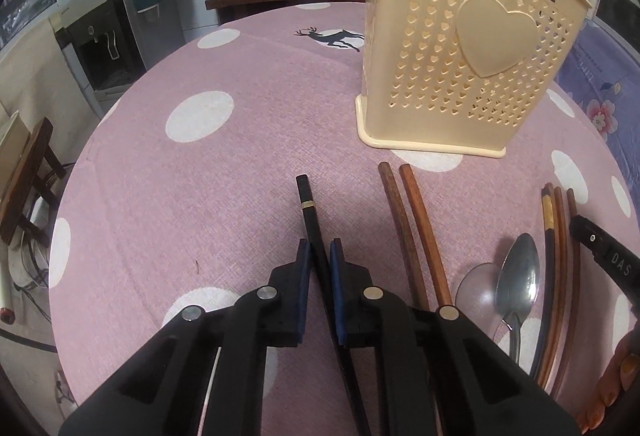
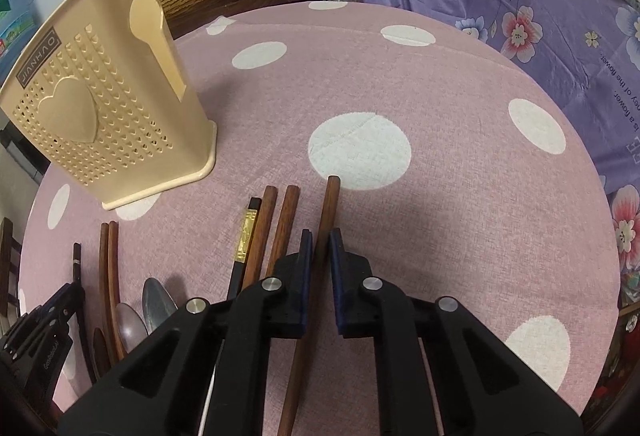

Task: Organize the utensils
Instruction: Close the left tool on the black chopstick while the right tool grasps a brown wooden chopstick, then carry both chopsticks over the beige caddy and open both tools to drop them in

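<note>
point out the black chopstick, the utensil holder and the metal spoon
black chopstick [image 1: 307, 200]: left wrist view, on its gold band.
utensil holder [image 1: 496, 35]: left wrist view, on the raised heart on its front.
metal spoon [image 1: 518, 272]: left wrist view, on its bowl.

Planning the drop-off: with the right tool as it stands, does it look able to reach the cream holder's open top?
Probably yes. The right tool is shut on a brown chopstick, and the holder stands upright ahead to its left with bare cloth between. It would need lifting above the rim.

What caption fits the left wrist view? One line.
Left gripper shut on black chopstick, holder beyond.
</note>
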Action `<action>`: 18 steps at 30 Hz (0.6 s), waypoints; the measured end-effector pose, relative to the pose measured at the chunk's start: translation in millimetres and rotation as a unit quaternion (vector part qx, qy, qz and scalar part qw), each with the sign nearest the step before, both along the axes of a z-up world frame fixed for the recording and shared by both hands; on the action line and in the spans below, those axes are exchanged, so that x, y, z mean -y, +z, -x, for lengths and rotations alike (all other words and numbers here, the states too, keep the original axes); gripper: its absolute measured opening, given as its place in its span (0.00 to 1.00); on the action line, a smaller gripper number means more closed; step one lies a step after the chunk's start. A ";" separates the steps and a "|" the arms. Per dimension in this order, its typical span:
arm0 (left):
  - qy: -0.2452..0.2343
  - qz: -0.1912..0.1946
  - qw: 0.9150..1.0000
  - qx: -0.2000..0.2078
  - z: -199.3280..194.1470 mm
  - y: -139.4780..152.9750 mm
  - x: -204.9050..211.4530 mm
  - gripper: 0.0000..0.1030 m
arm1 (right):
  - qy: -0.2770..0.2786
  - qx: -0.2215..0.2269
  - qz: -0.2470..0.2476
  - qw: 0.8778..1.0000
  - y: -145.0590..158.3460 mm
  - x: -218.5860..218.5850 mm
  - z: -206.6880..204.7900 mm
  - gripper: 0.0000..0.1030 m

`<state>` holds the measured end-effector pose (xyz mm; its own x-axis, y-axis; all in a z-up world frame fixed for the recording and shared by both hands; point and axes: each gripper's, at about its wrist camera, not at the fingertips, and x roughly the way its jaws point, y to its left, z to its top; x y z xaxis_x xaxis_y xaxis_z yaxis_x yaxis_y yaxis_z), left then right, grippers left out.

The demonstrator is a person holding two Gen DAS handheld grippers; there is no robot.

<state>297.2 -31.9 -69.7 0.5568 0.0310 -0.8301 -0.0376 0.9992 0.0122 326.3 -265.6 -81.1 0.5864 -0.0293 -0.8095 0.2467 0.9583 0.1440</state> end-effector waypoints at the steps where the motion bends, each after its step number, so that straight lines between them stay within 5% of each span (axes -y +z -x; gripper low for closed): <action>1: 0.001 0.004 1.000 -0.002 -1.2 0.3 -0.7 0.10 | 0.000 0.000 -0.001 1.000 0.1 0.3 -1.0 0.09; 11: 0.009 0.035 0.999 -0.011 -15.9 1.6 0.8 0.09 | -0.006 0.007 -0.043 0.999 0.7 13.2 -9.9 0.08; 18: 0.008 0.085 0.996 0.028 -11.2 29.4 -15.8 0.08 | 0.015 0.079 -0.056 0.995 34.4 19.6 5.9 0.08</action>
